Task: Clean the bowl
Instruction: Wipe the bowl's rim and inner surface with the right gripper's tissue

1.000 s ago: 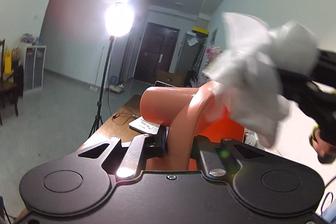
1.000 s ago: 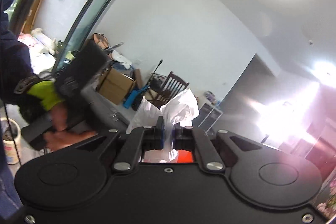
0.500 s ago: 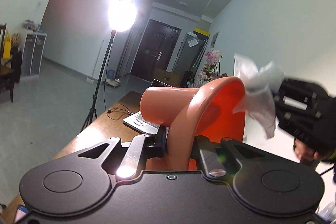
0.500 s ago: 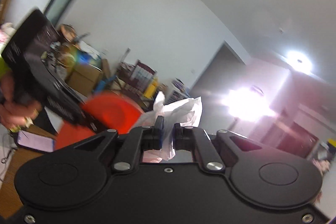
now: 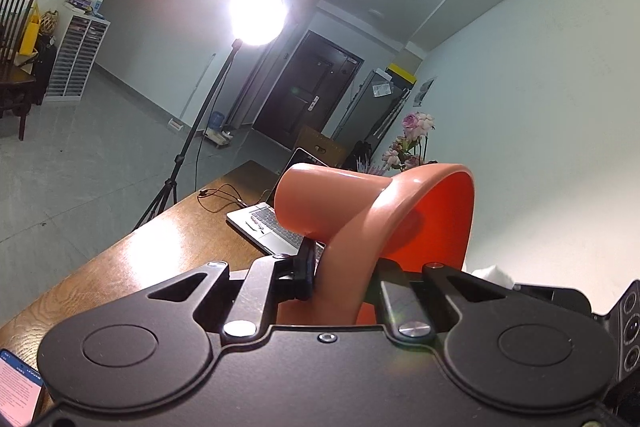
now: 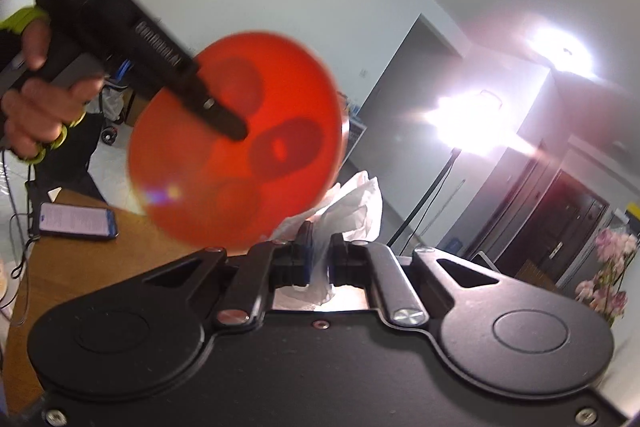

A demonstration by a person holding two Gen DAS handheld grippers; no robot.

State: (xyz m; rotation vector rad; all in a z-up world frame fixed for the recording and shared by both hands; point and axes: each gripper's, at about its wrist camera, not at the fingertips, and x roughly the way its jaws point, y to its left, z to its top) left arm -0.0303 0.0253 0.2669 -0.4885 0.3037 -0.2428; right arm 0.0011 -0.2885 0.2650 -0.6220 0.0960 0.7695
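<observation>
Bowl [image 5: 384,215] first, since everything sits around it. In the left wrist view the left gripper [image 5: 340,279] is clamped on the bowl's rim, holding it up on edge above the wooden table [image 5: 132,259], orange inside facing right. An open laptop [image 5: 272,227] lies on the table just behind the bowl, and a phone [image 5: 16,387] is down at the near left corner. A bit of white tissue [image 5: 492,273] peeks out low to the bowl's right.

Right wrist view: the right gripper [image 6: 318,255] is pinched tight on the crumpled tissue [image 6: 352,203], which sits just below the bowl's [image 6: 236,147] lower right edge; can't tell if they touch. The bowl's open side faces this camera, a bit blurred. A hand [image 6: 40,107] holds the left gripper's handle to the bowl's left, one finger [image 6: 216,115] lying across the inside. A phone [image 6: 76,221] lies on the table below the bowl.
</observation>
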